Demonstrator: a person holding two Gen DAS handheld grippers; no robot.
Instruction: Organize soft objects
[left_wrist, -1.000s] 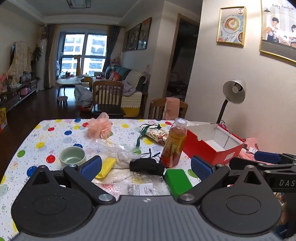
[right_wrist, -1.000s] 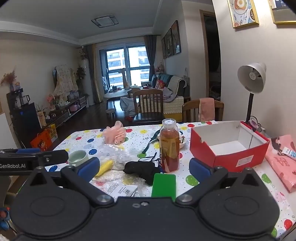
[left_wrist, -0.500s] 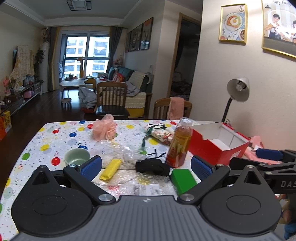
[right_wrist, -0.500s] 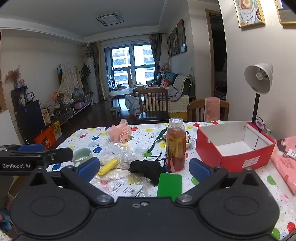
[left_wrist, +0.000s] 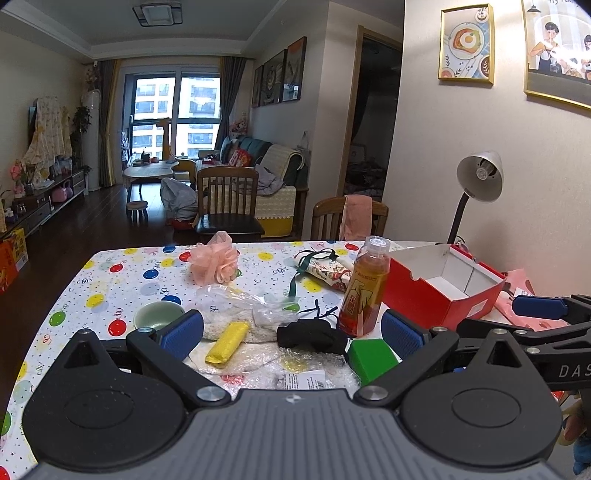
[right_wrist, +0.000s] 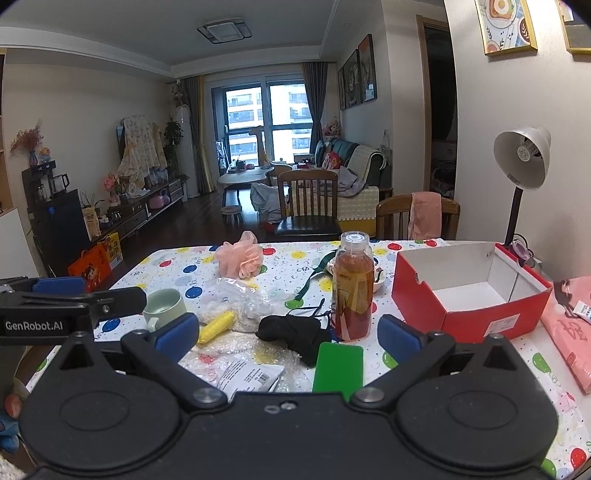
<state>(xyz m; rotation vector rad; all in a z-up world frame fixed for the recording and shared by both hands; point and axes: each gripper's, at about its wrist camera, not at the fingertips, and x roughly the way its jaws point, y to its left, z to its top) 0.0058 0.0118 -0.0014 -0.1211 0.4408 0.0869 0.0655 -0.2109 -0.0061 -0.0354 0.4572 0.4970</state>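
A black soft bundle (right_wrist: 291, 332) lies mid-table at 12 o'clock from the right gripper (right_wrist: 288, 332), touching bubble wrap (right_wrist: 258, 354). At its 9 o'clock lies a yellow soft roll (right_wrist: 216, 326); at 11 o'clock, farther back, a pink mesh pouf (right_wrist: 240, 258). A tea bottle (right_wrist: 352, 288) stands upright just at its 2 o'clock, a red box (right_wrist: 469, 291) open at 3 o'clock. Both the right gripper and the left gripper (left_wrist: 291, 332) are spread wide, holding nothing. A green cup (left_wrist: 159, 315) sits at 9 o'clock.
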